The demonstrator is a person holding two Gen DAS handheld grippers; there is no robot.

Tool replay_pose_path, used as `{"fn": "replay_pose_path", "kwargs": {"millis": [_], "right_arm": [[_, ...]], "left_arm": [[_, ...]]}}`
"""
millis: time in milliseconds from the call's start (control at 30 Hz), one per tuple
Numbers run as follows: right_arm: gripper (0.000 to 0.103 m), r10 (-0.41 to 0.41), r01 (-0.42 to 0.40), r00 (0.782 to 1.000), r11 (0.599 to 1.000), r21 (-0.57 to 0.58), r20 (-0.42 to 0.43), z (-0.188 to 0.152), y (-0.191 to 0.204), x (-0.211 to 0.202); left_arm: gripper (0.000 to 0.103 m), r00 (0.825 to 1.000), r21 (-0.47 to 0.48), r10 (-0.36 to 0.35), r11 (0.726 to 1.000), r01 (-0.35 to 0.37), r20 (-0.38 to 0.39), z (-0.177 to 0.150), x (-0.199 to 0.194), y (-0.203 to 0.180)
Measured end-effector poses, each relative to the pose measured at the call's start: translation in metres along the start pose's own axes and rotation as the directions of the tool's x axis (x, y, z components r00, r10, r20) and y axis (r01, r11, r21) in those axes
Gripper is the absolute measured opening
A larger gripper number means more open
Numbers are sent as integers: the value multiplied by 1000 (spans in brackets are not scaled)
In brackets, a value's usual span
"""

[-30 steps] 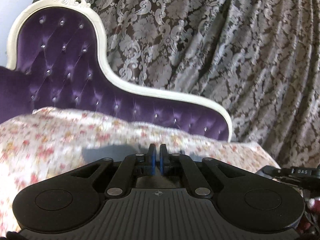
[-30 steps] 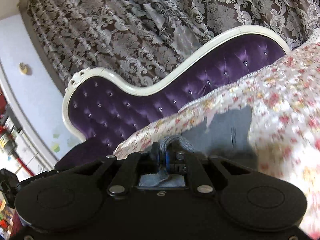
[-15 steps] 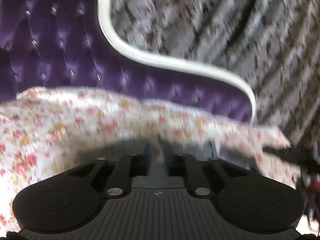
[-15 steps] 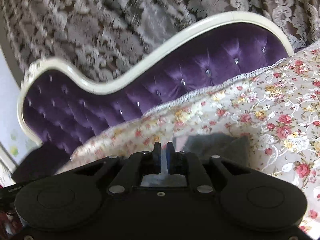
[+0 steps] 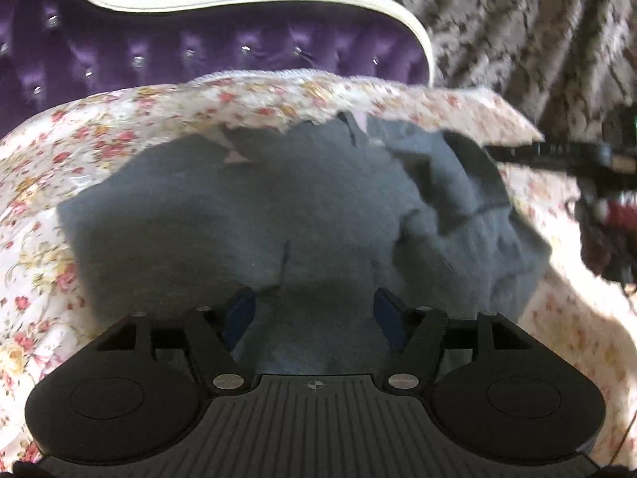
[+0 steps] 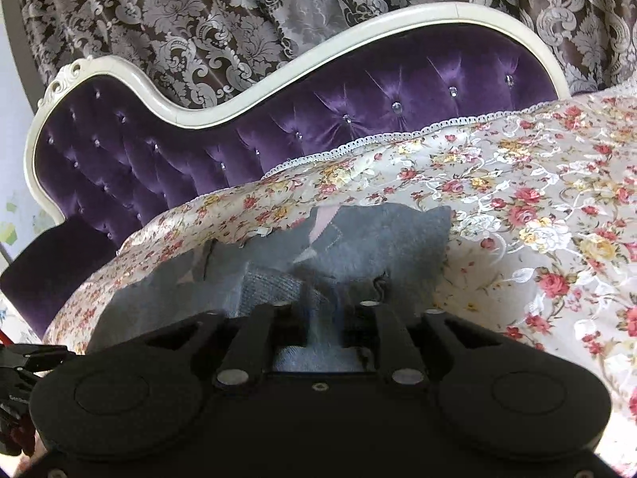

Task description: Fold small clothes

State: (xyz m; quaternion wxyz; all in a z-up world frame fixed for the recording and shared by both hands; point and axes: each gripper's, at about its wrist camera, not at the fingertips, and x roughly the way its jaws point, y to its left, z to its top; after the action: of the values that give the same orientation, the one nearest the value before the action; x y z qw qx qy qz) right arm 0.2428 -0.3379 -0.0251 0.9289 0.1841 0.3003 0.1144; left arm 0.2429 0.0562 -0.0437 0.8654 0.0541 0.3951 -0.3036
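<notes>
We see the garment (image 5: 247,215) lying on the bedspread (image 5: 36,183). The headboard (image 6: 358,99) stands behind it at 12 o'clock; the curtain (image 6: 199,20) hangs behind the headboard.

Both wrist views close over garment (image 5: 247,215), seemingly.

Left matte black plastic two-finger gripper (image 5: 314,310): blue fingertip pads (image 5: 239,312), ribbed grey centre plate bearing a small crosshair mark, two round recessed side discs, silver pivot screws. Right matte black plastic two-finger gripper (image 6: 324,318): same build, smooth black centre plate, silver pivot screws.
</notes>
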Motion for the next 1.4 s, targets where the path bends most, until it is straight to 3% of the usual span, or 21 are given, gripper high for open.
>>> {"fn": "replay_pose_path", "kwargs": {"millis": [33, 100, 133, 167, 200, 233, 367, 633, 833, 1133, 1167, 1233, 1400], "right_arm": [[47, 0, 0, 1000, 1000, -5, -1, 0, 0, 0], [49, -1, 1, 1000, 1000, -17, -1, 0, 1, 0], [49, -3, 3, 1000, 1000, -26, -3, 0, 2, 0], [49, -5, 5, 1000, 999, -40, -5, 0, 3, 0], [49, -7, 6, 1000, 998, -56, -8, 0, 3, 1], [49, -8, 7, 1000, 997, -71, -12, 0, 4, 2], [56, -6, 2, 999, 991, -130, -32, 1, 2, 9], [59, 31, -43, 998, 969, -242, -52, 5, 7, 32], [59, 58, -78, 995, 953, -292, -78, 9, 18, 50], [58, 77, -106, 992, 936, -336, -96, 4, 26, 59], [46, 85, -110, 993, 931, -347, -88, 2, 28, 57], [10, 114, -135, 990, 919, -370, -77, -1, 32, 51], [9, 175, -153, 983, 941, -303, 46, 9, 34, 16]], "left_arm": [[65, 1000, 15, 2, 1000, -1, -14, 1, 6, -1], [64, 999, 35, -11, 999, 13, -44, 0, 16, -6], [58, 999, 48, -14, 999, 16, -47, -2, 20, -8], [48, 1000, 66, -7, 998, 9, -27, -3, 21, -11], [16, 1000, 82, -17, 996, 18, -8, -4, 20, -13], [7, 999, 76, -35, 997, 35, 2, -5, 19, -13], [7, 996, 41, 5, 999, -9, 94, -6, 5, -11], [7, 965, -59, 102, 994, -91, 240, 8, -28, 11], [7, 954, -143, 157, 982, -123, 255, 17, -26, 32], [7, 957, -152, 180, 977, -148, 226, 12, -11, 38], [7, 958, -155, 179, 977, -147, 225, 11, -11, 39], [7, 956, -163, 183, 976, -148, 230, 9, -11, 40], [7, 929, -195, 173, 974, -113, 326, 9, -38, 38]]}}
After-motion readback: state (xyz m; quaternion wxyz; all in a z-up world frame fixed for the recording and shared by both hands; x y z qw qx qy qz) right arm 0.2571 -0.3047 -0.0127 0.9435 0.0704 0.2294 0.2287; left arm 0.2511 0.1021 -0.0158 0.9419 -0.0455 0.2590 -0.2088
